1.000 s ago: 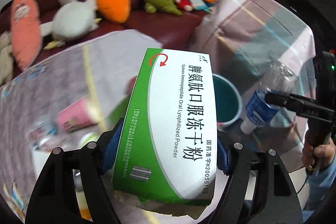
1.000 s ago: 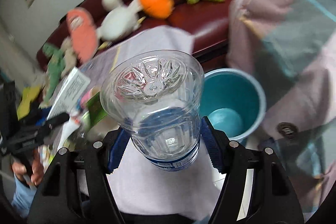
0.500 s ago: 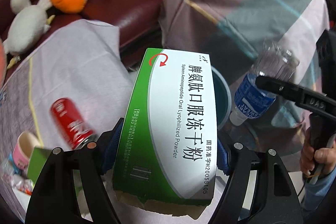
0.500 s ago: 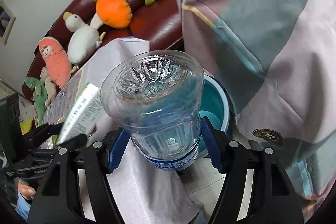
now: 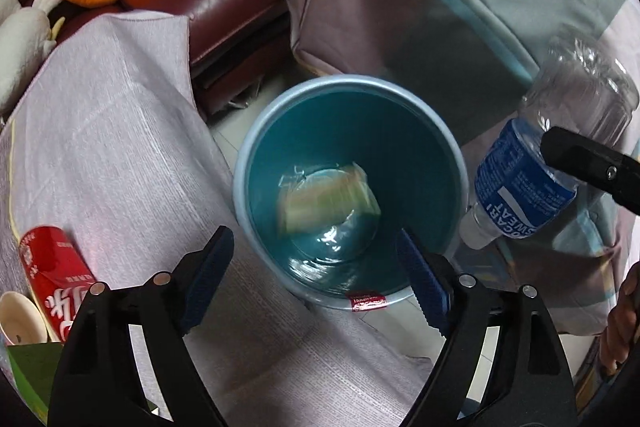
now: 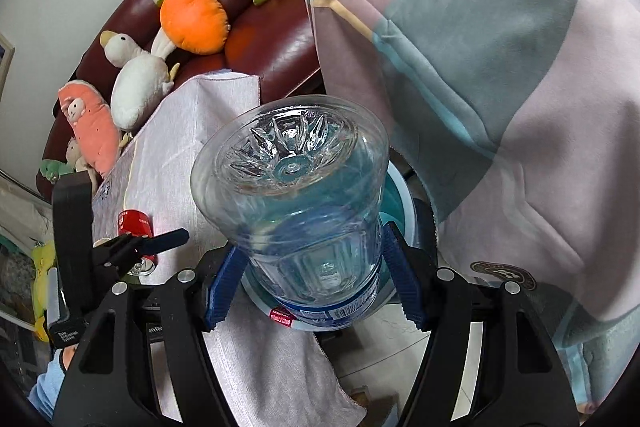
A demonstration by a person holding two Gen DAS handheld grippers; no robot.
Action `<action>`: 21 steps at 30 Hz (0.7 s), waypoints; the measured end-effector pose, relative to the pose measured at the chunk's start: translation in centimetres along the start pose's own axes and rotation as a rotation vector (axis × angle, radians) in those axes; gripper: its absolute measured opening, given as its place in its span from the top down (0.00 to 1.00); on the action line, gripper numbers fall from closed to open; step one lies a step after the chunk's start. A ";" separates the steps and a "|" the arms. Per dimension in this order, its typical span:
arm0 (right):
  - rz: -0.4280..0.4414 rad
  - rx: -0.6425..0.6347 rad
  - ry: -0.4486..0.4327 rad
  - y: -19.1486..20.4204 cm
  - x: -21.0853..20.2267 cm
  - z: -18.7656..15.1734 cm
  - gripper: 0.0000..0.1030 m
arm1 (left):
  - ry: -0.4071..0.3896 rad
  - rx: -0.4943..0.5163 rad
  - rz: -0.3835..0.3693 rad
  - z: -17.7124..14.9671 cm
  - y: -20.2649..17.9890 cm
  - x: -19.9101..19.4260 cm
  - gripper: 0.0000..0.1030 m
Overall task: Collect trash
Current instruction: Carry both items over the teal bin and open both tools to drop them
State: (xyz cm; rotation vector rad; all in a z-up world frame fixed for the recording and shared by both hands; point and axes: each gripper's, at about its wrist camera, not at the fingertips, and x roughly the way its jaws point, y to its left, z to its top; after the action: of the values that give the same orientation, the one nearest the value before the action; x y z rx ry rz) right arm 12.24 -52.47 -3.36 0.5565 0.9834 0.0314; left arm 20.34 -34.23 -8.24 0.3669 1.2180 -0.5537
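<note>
Hovering over the teal bin, the left gripper has its blue-padded jaws opening with nothing between them. A green-and-white box shows as a blur inside the bin, near its bottom, so one piece of trash appears to be in.

Just to the side, the right gripper is clamped on a clear plastic bottle, its pads pressing the sides near the blue label. The bottle is empty-looking, ribbed, tilted neck-down beside the bin's rim and not yet released.

Farther off, on the grey cloth of the table, a red can lies on its side next to a paper cup, both seemingly waiting for collection.
</note>
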 end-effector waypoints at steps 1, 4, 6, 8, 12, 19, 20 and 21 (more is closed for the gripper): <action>0.003 -0.001 0.004 0.0 0.1 0.0 0.38 | 0.003 0.000 -0.005 -0.1 0.0 0.1 0.18; 0.005 -0.007 0.011 0.2 0.5 0.3 0.38 | 0.002 -0.012 -0.012 -0.4 0.2 0.0 0.18; 0.005 -0.011 0.019 0.3 0.7 0.4 0.38 | -0.001 -0.028 -0.022 -0.8 0.5 -0.2 0.18; 0.002 -0.014 0.030 0.4 1.1 0.3 0.38 | -0.008 -0.043 -0.026 -1.1 0.8 -0.4 0.18; -0.013 -0.015 0.060 0.3 2.0 0.4 0.38 | -0.029 -0.075 -0.033 -1.7 1.5 -1.0 0.18; -0.045 -0.021 0.113 0.5 4.7 0.6 0.37 | -0.089 -0.096 -0.052 -2.6 1.7 -3.0 0.15; -0.051 -0.019 0.130 0.6 5.4 0.5 0.37 | -0.097 -0.094 -0.050 -2.8 1.7 -3.3 0.11; -0.050 -0.017 0.143 0.7 5.8 0.5 0.35 | -0.106 -0.094 -0.047 -3.0 1.7 -3.6 0.11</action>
State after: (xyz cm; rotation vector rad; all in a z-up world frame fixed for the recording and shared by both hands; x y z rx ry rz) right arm 16.08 -50.50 -7.34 0.5188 1.1347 0.0358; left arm 18.13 -30.42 -5.79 0.2274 1.1485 -0.5477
